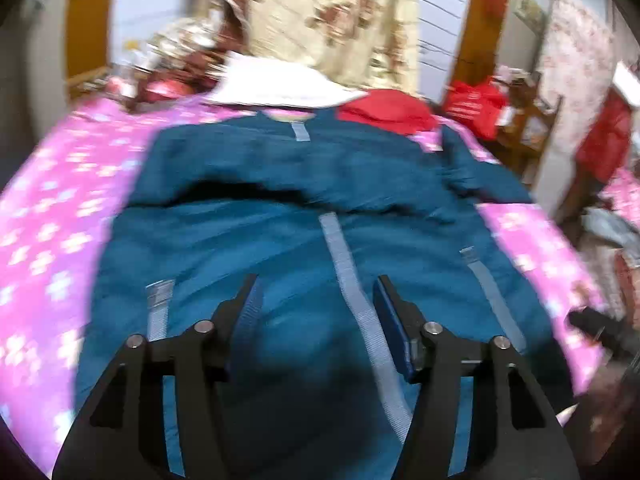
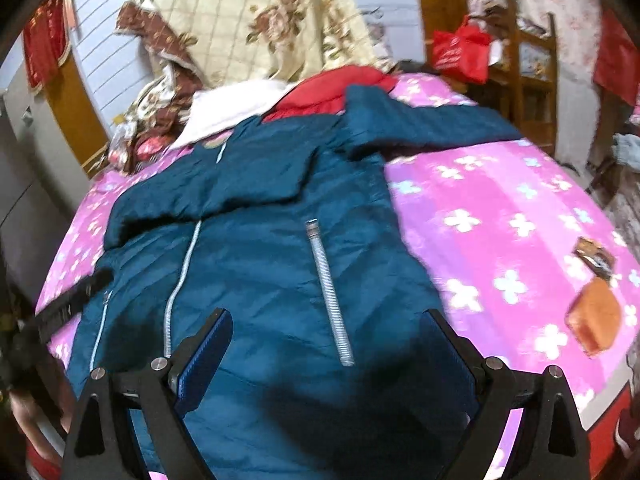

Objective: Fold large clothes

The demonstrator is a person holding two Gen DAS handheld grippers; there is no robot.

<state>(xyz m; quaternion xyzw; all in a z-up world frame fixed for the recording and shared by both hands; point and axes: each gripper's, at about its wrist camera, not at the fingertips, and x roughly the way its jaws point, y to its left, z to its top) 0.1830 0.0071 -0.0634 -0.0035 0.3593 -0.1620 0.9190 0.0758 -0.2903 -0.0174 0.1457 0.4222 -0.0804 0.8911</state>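
My left gripper (image 1: 316, 280) hangs nearest the lens, jaws released and part-way apart, nothing between them, above the jacket's (image 1: 280, 208) lower front. My right gripper (image 2: 326, 314) also stands released, jaws wide, over the same hem beside a pocket zip (image 2: 330, 292). I see the teal jacket lying front-up on the pink bed (image 2: 500, 216), one sleeve folded across the chest, the other sleeve (image 2: 432, 124) stretched out sideways. A red garment (image 2: 332, 88) and a floral quilt (image 2: 248, 12) lie beyond the collar.
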